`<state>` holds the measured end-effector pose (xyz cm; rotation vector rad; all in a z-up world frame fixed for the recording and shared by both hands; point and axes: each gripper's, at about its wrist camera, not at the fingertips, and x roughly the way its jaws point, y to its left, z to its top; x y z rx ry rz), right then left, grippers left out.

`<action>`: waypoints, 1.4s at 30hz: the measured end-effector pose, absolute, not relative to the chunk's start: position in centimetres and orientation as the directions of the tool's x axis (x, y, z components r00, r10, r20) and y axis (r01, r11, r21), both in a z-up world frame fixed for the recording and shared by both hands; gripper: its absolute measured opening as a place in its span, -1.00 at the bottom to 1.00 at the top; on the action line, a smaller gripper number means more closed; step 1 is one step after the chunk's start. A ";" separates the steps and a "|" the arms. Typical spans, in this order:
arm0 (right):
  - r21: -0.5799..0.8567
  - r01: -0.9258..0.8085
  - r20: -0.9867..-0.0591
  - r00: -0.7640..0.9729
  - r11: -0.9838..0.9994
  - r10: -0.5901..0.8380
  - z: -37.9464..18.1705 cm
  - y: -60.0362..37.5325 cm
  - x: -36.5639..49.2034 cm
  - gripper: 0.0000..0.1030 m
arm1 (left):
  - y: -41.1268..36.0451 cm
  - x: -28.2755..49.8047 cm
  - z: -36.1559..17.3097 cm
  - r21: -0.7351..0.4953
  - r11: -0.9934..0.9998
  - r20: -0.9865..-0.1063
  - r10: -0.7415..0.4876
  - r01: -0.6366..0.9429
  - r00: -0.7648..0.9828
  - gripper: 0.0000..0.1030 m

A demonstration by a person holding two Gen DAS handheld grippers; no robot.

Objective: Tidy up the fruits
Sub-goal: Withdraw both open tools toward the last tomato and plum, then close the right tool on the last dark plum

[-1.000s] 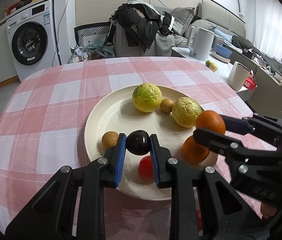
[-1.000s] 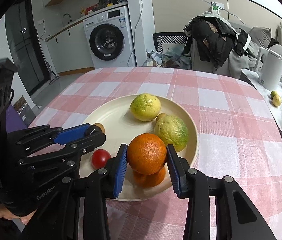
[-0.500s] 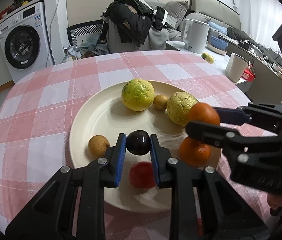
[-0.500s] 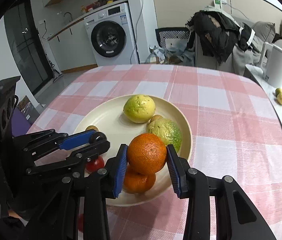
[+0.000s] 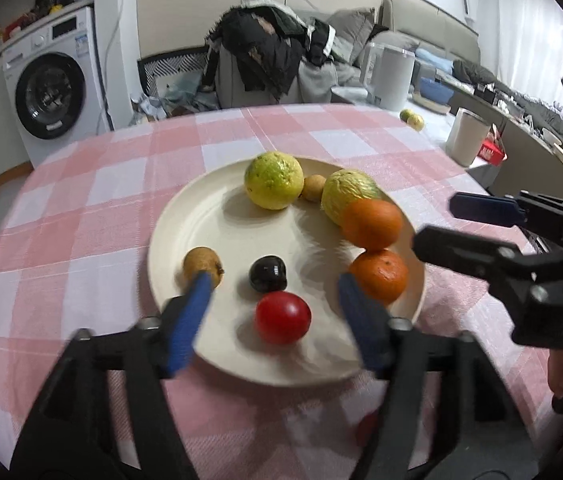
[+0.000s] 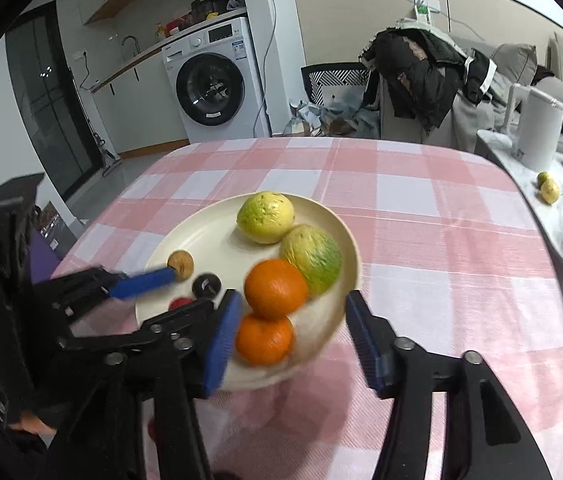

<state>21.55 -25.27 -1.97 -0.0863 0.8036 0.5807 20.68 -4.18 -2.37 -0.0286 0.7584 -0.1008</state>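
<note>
**Both grippers spread open over the fruit plate**

Left gripper (image 5: 271, 306) just opened, blue-padded jaws wide apart, gripping nothing. Between them, free on the plate: small glossy dark plum-like fruit (image 5: 268, 273) and, nearer the camera, round red tomato (image 5: 282, 317). Just beside the left pad, small tan round fruit (image 5: 203, 265).

Right gripper (image 6: 289, 332) likewise just opened, jaws clear of the fruit. Between them, upper orange (image 6: 276, 289) resting on lower orange (image 6: 264, 339), both loose at the plate's near edge.

Round cream plate (image 5: 205, 220) carrying all of these, plus smooth yellow-green round fruit (image 5: 274, 180) at the far side, wrinkled yellow-green fruit (image 5: 345, 192) touching the upper orange, and a second small tan fruit (image 5: 313, 187) wedged between the two green ones.

Underneath, tabletop with pink-and-white checked cloth (image 5: 81, 208). Beyond, white front-loading washing machine (image 5: 51, 92) at left, chair heaped with dark clothes (image 5: 269, 60), white electric kettle (image 6: 537, 128) on a side counter, grey sofa (image 5: 401, 36) behind.
</note>
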 end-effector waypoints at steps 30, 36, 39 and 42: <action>0.049 -0.592 -0.790 0.471 0.805 0.394 -5.3 -27.4 12.6 0.99 | -4.9 10.0 -0.8 -0.032 0.993 -0.658 -0.105 0.112 0.746 0.97; 0.044 -0.635 -0.813 0.426 0.771 0.397 -6.0 -26.5 11.9 0.99 | -4.7 10.4 -1.1 -0.034 0.994 -0.669 -0.102 0.108 0.736 0.97; 0.045 -0.648 -0.824 0.407 0.760 0.395 -6.6 -26.2 11.8 0.93 | -4.7 10.5 -1.3 -0.029 0.994 -0.674 -0.099 0.108 0.732 0.97; 0.067 -0.659 -0.828 0.382 0.749 0.410 -6.8 -26.0 11.9 0.58 | -4.6 10.7 -1.5 -0.030 0.994 -0.680 -0.099 0.107 0.727 0.97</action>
